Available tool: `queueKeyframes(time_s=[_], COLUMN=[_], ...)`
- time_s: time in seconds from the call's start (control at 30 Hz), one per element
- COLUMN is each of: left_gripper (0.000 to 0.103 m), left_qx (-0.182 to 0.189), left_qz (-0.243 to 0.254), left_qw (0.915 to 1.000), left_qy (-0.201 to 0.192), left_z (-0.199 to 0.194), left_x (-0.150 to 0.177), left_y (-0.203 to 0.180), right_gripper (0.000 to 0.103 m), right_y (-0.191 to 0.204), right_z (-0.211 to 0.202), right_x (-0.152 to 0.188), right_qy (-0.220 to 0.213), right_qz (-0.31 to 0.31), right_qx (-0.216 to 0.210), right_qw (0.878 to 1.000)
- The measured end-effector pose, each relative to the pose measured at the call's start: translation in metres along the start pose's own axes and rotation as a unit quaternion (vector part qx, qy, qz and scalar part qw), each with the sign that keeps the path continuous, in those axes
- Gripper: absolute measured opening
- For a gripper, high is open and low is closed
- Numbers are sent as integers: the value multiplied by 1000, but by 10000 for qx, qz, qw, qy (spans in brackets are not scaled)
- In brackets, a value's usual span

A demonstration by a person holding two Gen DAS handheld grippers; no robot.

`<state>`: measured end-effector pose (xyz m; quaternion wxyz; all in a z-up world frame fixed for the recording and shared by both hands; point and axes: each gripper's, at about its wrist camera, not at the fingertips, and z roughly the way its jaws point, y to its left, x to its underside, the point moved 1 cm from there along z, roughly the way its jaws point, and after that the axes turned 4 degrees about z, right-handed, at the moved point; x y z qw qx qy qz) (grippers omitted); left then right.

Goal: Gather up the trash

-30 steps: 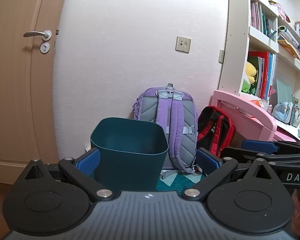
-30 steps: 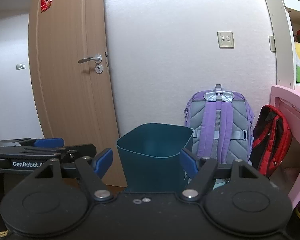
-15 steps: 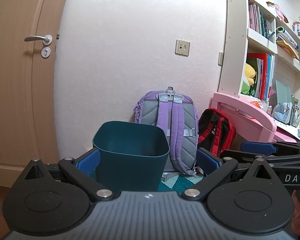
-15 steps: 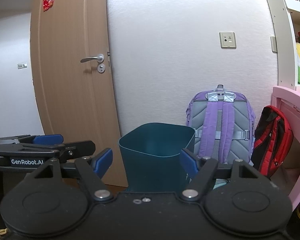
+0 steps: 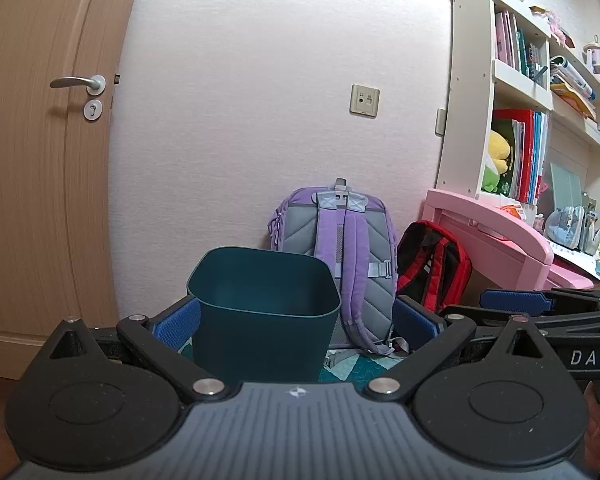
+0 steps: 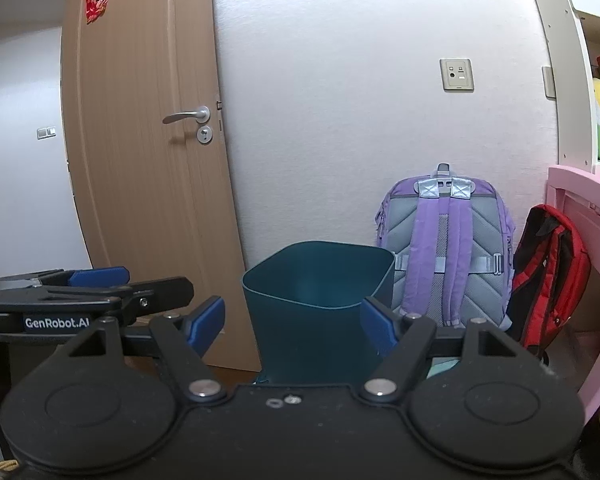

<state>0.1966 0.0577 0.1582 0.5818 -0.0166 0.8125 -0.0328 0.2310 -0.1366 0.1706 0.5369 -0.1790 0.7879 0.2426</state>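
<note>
A dark teal bin [image 5: 262, 312] stands open-topped on the floor by the wall; its inside looks bare as far as I can see. My left gripper [image 5: 298, 320] is open and level in front of the bin, which stands beyond its blue pads [image 5: 178, 320]. The right wrist view shows the same bin [image 6: 320, 308] just ahead of my right gripper [image 6: 293, 320], which is also open, and nothing is held between its fingers. Each gripper appears side-on in the other's view: the right one's fingers [image 5: 512, 300] at right, the left one's fingers [image 6: 96, 278] at left.
A purple backpack [image 5: 340, 264] and a red backpack [image 5: 436, 264] lean on the wall right of the bin. A pink desk [image 5: 496, 232] and a white bookshelf [image 5: 516, 80] fill the right side. A wooden door [image 6: 148, 184] stands at left. A patterned mat [image 5: 356, 364] lies under the bin.
</note>
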Motion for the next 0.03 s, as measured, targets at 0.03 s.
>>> queueKeyframes(time_s=[0.03], left_gripper=[103], left_qx=[4], left_qz=[-6], left_qw=[10000], left_qy=[10], left_z=[1], left_x=[0], left_y=[0], right_gripper=[75], right_y=[-1], right_z=[0], right_x=[0], right_qy=[8], right_qz=[-4], right_qx=[-10], right_qw=[10000])
